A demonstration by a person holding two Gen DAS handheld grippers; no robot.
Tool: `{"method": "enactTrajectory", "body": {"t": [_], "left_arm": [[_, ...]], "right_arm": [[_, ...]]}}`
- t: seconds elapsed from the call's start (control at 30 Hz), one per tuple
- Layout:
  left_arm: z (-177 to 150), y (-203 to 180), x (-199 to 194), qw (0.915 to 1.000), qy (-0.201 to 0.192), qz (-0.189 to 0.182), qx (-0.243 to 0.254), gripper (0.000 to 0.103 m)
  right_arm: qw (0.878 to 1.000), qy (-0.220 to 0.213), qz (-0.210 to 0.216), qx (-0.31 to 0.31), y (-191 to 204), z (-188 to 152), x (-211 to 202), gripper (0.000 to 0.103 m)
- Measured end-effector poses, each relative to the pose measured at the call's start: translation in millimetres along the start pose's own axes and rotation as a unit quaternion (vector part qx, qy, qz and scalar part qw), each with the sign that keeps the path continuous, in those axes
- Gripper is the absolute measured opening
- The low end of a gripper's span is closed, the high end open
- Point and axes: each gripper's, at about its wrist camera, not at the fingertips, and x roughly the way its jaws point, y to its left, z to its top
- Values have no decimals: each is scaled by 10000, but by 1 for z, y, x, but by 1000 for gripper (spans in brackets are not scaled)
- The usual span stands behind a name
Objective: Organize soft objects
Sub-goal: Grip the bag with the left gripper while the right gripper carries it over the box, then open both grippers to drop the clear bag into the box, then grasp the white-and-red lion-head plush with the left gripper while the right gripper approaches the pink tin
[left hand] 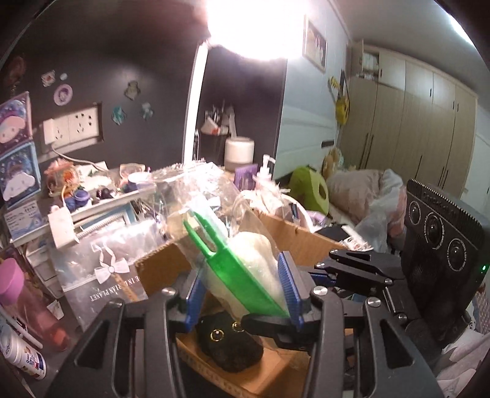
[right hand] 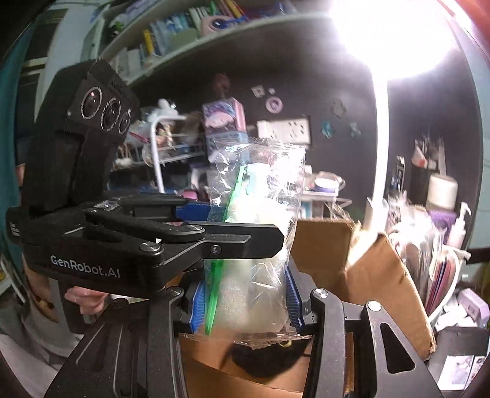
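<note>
Bag (right hand: pixel 263 232): clear crinkled plastic, green zip strip, white soft filling.

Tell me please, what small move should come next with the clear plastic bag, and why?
Probably lower the clear plastic bag with the white soft filling and green strip into the brown cardboard box. Both the left gripper and the right gripper clamp it, directly above the open box.

From my remote feed: a glaring lamp (left hand: pixel 245 27) washes out a dark wall (left hand: pixel 122 61) fitted with white sockets (left hand: pixel 81 124). Tan wardrobes (left hand: pixel 428 122) line the pale far wall, a bookshelf (right hand: pixel 190 27) curves overhead, bedding (left hand: pixel 358 186) lies heaped.
</note>
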Motion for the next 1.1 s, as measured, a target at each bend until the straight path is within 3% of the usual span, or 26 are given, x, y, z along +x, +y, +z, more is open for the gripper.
{"method": "enactTrajectory", "body": {"t": [0.17, 0.37, 0.43, 0.63, 0.9, 1.1], "left_arm": [[-1, -2, 16, 9998, 213, 37, 58, 44], [-2, 0, 16, 9993, 181, 284, 146, 68], [-3, 3, 10, 9994, 103, 318, 88, 79], [-10, 18, -24, 9983, -207, 551, -57, 89], [-40, 59, -97, 9908, -581, 1154, -393, 93], [-82, 96, -143, 9802, -593, 1768, -662, 93]], "right_arm": [[9992, 259, -273, -113, -6, -6, 7, 40], [9955, 467, -810, -168, -10, -11, 6, 60], [9954, 479, -812, -162, -10, -12, 3, 60], [9955, 438, -813, -230, 2, -5, -2, 60], [9987, 4, -295, -419, 51, 12, -14, 60], [9970, 10, 463, -628, 109, 20, 2, 60]]}}
